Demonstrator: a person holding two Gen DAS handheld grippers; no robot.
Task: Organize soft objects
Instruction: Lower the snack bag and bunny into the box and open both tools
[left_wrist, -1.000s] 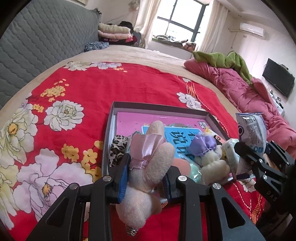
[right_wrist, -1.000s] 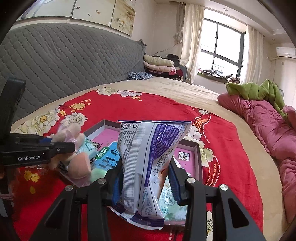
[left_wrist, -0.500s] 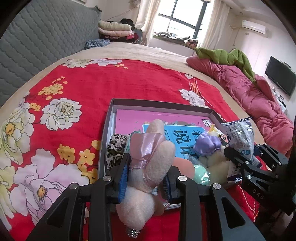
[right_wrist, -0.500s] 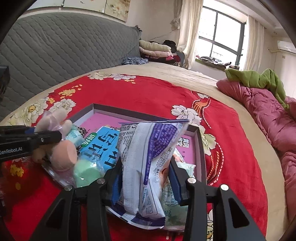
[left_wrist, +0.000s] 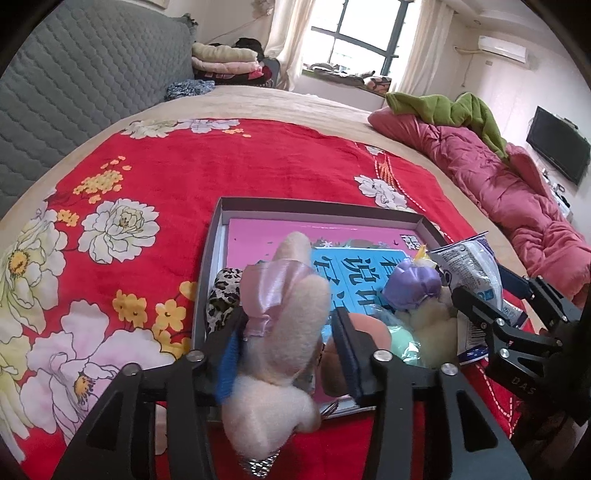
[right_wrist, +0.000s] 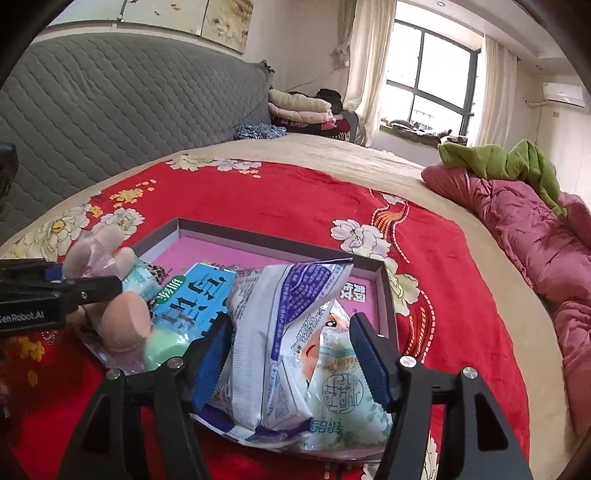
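I've got the tray (left_wrist: 321, 204) sitting on the blanket (left_wrist: 207, 162), headboard (left_wrist: 74, 85) off to the left, quilt (left_wrist: 491, 181) to the right. In the tray's near left corner the plush rabbit (left_wrist: 280, 332) stands between my left gripper's (left_wrist: 286, 354) jaws. Right of it, the doll (left_wrist: 413, 291), then the packet (right_wrist: 280, 332) inside my right gripper (right_wrist: 291, 354).

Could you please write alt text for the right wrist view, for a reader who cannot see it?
The right gripper has just opened its jaws around a white and purple packet over a shallow pink-lined box on a red floral bedspread. At left, the left gripper is beside a pink plush rabbit.
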